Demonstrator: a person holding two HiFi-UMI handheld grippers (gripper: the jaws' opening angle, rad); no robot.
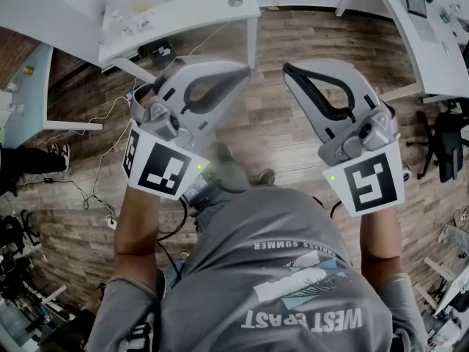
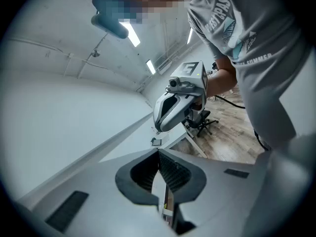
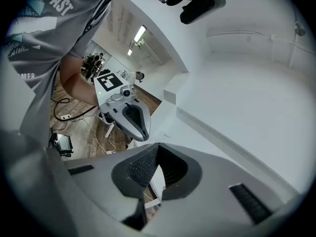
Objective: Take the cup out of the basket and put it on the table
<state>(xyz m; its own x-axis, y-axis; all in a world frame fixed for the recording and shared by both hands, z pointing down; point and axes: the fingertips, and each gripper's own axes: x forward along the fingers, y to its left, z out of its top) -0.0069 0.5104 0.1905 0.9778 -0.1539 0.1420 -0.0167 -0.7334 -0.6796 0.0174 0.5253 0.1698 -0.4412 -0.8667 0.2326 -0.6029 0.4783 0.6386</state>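
No cup and no basket show in any view. In the head view both grippers are held up side by side in front of the person's chest, over the wooden floor. My left gripper [image 1: 240, 69] has its jaws together with nothing between them, and in its own view the tips [image 2: 159, 152] meet. My right gripper [image 1: 287, 70] is likewise shut and empty, its tips [image 3: 157, 146] touching. Each gripper view shows the other gripper: the right gripper [image 2: 174, 108] and the left gripper [image 3: 129, 116], against white walls and ceiling.
White desks stand at the top left [image 1: 176, 9] and at the right [image 1: 432, 42]. A black office chair [image 1: 447, 145] is at the right edge. Cables [image 1: 95, 160] trail over the wooden floor at the left. Another person's shoes [image 1: 58, 151] show at the left.
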